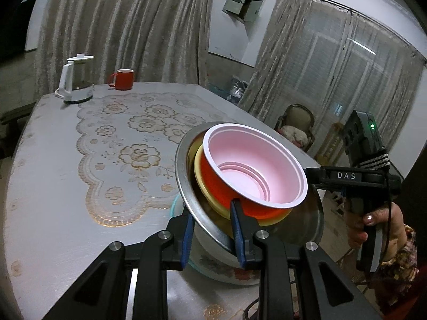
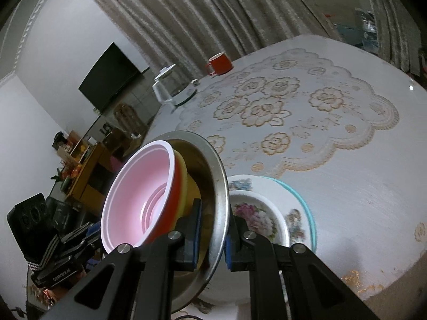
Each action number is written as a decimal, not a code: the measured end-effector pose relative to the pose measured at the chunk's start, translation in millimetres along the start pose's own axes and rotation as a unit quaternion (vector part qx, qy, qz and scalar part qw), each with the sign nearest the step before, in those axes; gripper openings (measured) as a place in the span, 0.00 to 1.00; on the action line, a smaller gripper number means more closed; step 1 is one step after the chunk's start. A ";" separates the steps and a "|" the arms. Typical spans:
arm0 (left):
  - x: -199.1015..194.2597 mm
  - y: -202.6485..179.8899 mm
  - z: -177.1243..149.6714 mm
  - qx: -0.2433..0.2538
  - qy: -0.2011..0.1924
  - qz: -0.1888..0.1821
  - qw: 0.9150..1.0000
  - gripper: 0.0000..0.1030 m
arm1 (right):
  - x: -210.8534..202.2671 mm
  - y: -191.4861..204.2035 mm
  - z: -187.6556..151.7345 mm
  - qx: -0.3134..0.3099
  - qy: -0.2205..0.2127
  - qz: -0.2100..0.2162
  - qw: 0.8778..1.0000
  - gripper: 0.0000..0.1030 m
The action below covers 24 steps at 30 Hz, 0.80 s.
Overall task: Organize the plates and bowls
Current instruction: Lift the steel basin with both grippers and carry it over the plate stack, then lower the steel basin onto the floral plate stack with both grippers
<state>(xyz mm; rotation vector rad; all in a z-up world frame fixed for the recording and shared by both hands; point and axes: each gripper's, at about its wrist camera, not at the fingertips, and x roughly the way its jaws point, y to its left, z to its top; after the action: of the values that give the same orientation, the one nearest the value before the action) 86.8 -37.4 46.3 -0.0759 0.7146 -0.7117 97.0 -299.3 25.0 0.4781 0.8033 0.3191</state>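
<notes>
Both tools clamp the steel bowl (image 2: pixel 213 186)'s rim, left tool (image 1: pixel 213 229) and right tool (image 2: pixel 212 237) on opposite sides, holding its nested bowls tilted above the floral plates (image 2: pixel 267 213) at four o'clock on the desk (image 2: pixel 347 186).

A pale grey table (image 1: pixel 45 176) carries everything, its top covered in the middle by a lace-patterned cloth (image 1: pixel 125 157) with gold-edged roses. At the far end stand a white electric kettle (image 1: pixel 77 80) with a glass body and, just beside it, a red mug (image 1: pixel 122 79). Near the close edge lies a teal-rimmed plate (image 2: pixel 307 208) directly on the tabletop, with a floral plate (image 2: pixel 256 213) stacked on it
</notes>
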 end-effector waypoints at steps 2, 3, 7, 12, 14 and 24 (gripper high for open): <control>5.2 -1.5 0.2 0.000 0.003 0.000 1.000 0.26 | -2.3 -6.1 -2.3 0.006 -0.002 -0.003 1.000 0.13; 7.2 -2.5 0.3 0.000 0.004 0.001 1.000 0.26 | -3.0 -9.7 -3.2 0.009 -0.002 -0.004 1.000 0.13; 15.1 -7.5 -1.4 -0.001 0.010 0.003 1.000 0.26 | -3.9 -19.7 -7.6 0.020 -0.001 -0.006 1.000 0.13; 20.8 -11.1 -4.8 -0.003 0.015 -0.001 1.000 0.26 | -6.2 -28.0 -11.6 0.029 0.000 -0.010 1.000 0.13; 23.2 -12.6 -6.0 -0.004 0.016 -0.002 1.000 0.26 | -8.5 -29.9 -13.1 0.031 -0.001 -0.014 0.999 0.13; 33.3 -15.8 -13.3 -0.007 0.027 0.000 1.000 0.26 | -8.2 -40.0 -22.2 0.042 0.006 -0.027 0.999 0.13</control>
<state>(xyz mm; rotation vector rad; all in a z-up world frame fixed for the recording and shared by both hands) 87.2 -67.9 21.7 -0.0688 0.7713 -0.7118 78.7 -330.5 -4.2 0.5326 0.8425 0.2380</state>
